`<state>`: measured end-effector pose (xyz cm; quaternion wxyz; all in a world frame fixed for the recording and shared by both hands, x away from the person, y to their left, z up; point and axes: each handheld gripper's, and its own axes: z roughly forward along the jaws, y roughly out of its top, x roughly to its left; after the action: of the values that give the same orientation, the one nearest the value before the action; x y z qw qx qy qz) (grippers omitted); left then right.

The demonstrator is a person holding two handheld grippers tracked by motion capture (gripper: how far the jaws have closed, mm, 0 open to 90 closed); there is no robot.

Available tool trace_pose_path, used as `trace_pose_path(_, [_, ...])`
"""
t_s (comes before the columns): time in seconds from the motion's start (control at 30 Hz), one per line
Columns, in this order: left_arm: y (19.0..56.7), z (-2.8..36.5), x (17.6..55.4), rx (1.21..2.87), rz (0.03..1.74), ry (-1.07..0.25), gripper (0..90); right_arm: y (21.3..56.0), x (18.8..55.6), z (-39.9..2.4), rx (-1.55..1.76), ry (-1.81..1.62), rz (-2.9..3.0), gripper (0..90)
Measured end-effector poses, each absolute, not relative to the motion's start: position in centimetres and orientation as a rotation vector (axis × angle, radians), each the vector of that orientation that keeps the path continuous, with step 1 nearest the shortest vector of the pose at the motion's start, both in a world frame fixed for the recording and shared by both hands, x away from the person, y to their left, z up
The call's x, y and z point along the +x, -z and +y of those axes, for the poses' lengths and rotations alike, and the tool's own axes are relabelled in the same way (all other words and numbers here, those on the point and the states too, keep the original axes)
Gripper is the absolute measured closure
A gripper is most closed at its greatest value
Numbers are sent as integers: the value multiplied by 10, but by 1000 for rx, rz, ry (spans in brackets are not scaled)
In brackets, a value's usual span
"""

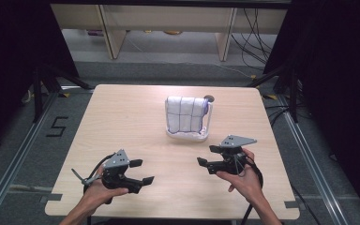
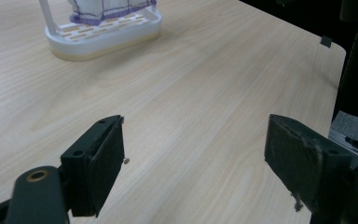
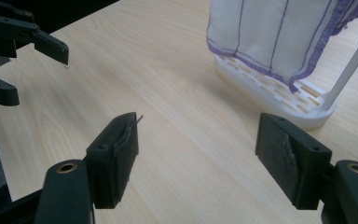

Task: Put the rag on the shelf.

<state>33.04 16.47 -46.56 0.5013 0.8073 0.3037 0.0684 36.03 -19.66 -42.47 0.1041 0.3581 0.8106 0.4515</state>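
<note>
Cloth [image 1: 184,114] on rack [image 1: 187,134] — well beyond both open grippers, untouched.

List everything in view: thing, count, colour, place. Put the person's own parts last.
table: one, light wood, centre of the high view.
rack: one, white, slotted base with an upright post, far-centre of the table.
cloth: one, white with purple lines and purple edging, hanging on the rack.
floor marking: one, a black 5, on the grey floor left of the table.
cables: several, dark, on the floor beyond the table's far right.
left gripper: one, black with a grey plate, over the near left of the table, jaws open, nothing between them.
right gripper: one, black with a grey plate, near right, jaws open, nothing between them.
hands: two, each holding a gripper, at the near edge.
</note>
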Motion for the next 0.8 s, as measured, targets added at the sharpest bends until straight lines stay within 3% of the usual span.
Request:
trace_pose_path(0.43, [479, 167, 311, 2009, 721, -179, 184, 450, 342, -199, 1111, -1289, 2440, 294])
trace_pose_path(0.8, [501, 174, 298, 2045, 774, -185, 183, 470, 317, -201, 1122, -1276, 2467, 167])
